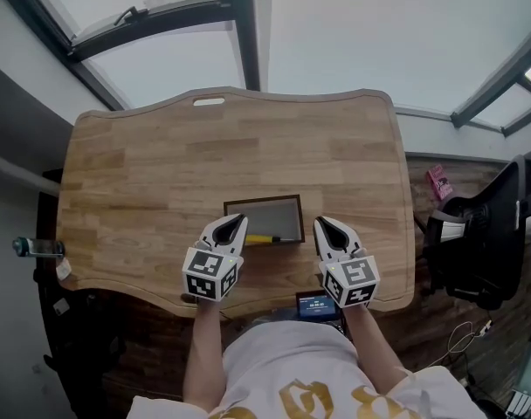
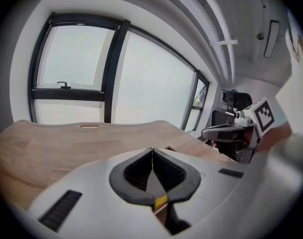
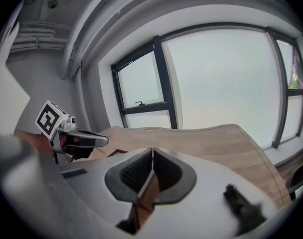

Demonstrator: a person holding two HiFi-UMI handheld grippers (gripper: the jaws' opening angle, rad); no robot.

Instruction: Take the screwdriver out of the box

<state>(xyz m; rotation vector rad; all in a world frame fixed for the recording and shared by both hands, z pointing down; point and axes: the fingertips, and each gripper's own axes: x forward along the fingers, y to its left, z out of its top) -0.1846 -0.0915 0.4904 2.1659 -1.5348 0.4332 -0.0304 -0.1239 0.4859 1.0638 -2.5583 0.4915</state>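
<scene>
Left tool [image 1: 236, 222] and right tool [image 1: 327, 225] — jaws together — at the near edge of the box [image 1: 263, 199], screwdriver [image 1: 262, 238] inside.

On the pale plank-topped wooden table [image 1: 161, 164], near its front edge and about midway across: shallow dark-framed rectangular box [image 1: 265, 209]. Inside that box, flat along its near wall and crosswise: slim yellow-handled screwdriver [image 1: 264, 238]. Over the box's near left corner: left gripper [image 1: 237, 222], white plastic, two-jawed. Just right of the box, above bare tabletop: right gripper [image 1: 323, 223], same build. At the table's near edge, by the right forearm: small dark device with a lit screen [image 1: 318, 304]. Beside the table's left end: clear bottle [image 1: 37, 248]. Off to the right, apart from the table: black office chair [image 1: 475, 243]. Behind the far edge: large glass windows [image 1: 353, 33].
</scene>
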